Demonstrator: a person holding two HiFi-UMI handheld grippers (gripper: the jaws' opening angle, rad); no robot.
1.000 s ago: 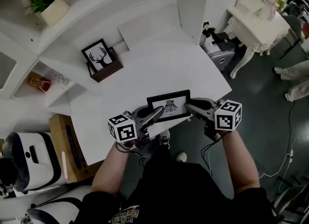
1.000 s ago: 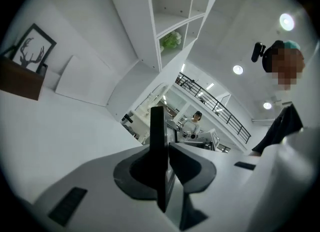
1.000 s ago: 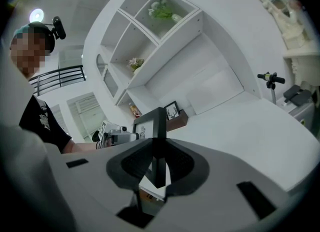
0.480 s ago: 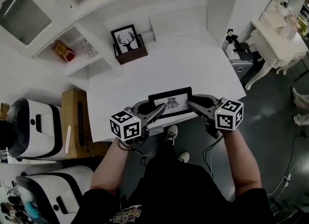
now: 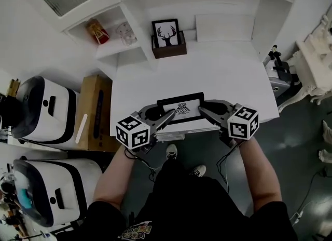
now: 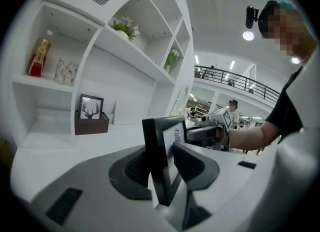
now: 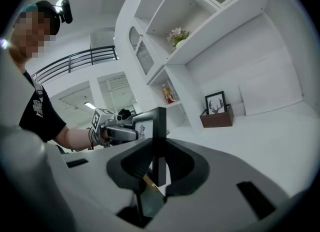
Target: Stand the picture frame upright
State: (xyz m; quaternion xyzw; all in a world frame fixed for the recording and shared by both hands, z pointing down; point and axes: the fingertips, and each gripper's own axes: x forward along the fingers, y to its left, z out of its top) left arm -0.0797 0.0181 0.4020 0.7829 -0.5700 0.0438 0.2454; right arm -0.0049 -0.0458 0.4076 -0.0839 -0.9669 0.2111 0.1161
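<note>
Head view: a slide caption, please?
Black picture frame upright at table edge; right tool grips it, left tool opening its jaws around it.

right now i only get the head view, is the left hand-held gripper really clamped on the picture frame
observer: No. The left gripper view shows the left hand-held gripper with its jaws opening; the picture frame stands between them, with a gap on its front side.
operator: and the right one
observer: The right hand-held gripper is shut on the frame's other end, a pad on each face.
operator: is it upright
observer: In the right gripper view its edge runs near vertical.
</note>
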